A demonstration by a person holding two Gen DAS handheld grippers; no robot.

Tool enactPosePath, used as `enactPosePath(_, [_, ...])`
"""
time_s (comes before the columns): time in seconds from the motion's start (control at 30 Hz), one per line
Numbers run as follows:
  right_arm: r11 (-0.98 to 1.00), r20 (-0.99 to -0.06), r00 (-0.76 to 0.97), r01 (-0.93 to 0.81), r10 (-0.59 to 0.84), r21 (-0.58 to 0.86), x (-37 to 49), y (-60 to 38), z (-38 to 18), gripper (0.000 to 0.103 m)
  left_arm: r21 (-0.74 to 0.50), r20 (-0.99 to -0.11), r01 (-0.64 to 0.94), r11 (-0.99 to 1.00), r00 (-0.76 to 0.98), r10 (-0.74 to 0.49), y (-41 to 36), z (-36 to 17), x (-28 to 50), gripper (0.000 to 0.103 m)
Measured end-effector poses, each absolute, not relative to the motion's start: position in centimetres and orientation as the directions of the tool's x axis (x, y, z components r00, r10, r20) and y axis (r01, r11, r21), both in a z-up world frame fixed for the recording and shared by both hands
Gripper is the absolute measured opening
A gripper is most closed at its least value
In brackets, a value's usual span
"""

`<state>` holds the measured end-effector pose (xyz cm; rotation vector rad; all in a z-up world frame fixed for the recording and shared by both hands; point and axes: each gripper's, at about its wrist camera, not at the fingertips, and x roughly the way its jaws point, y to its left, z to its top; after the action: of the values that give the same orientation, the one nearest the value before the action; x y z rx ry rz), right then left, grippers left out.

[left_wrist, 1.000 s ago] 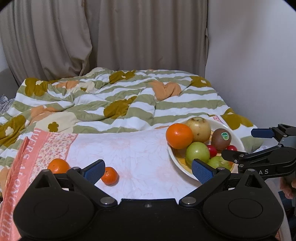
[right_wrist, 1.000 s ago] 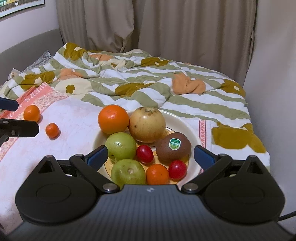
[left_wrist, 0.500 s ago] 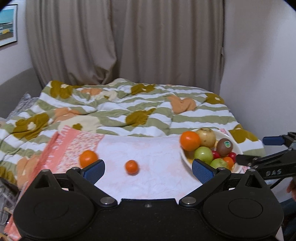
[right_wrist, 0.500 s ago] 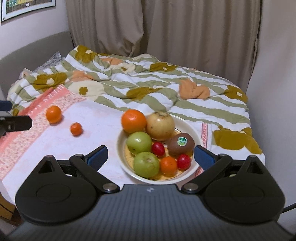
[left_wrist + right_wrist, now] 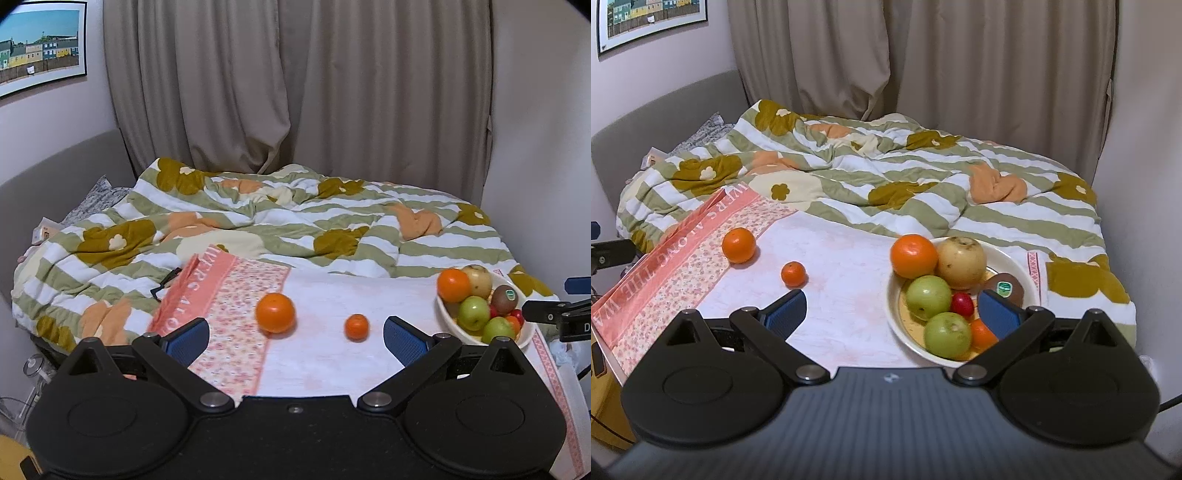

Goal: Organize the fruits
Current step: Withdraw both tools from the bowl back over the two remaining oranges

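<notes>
A white bowl point(image 5: 1012, 254) holds an orange, a pear, two green apples, a kiwi and small red fruits; it also shows in the left wrist view point(image 5: 524, 334). A large orange point(image 5: 275, 312) point(image 5: 738, 244) and a small mandarin point(image 5: 356, 326) point(image 5: 793, 274) lie loose on the pink cloth point(image 5: 332, 365). My left gripper point(image 5: 295, 338) is open and empty, held back from the two loose fruits. My right gripper point(image 5: 892, 308) is open and empty, in front of the bowl.
A striped flowered quilt point(image 5: 295, 221) covers the bed behind the cloth. Curtains point(image 5: 295, 92) and walls close the back and right. The cloth's orange printed border point(image 5: 192, 288) lies at the left. The right gripper's tip point(image 5: 554, 314) shows beside the bowl.
Both grippers have pulled back and up from the bed, so the fruits and bowl look smaller and farther. The fruits have not moved. Both jaws stay open.
</notes>
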<state>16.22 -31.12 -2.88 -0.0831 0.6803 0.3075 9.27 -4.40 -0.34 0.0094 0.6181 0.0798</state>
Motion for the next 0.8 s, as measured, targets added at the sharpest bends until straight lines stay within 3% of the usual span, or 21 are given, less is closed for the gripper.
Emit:
enactPosePath(0.33, [0.968,-0.695,0.691,-0.251,0.198,0.026,17.3,-24.5,-5.0,0.103,0.06,-0.608,0.045,0.997,0.794,0.001,1.4,-2.5,12.1,0.102])
enactPosePath(0.8, [0.989,-0.776,0.617,-0.129,0.132,0.066,22.8,-16.6,-10.1,0.103,0.017,-0.696,0.217,0.976,0.703,-0.144,6.6,-6.9,22.7,0.102])
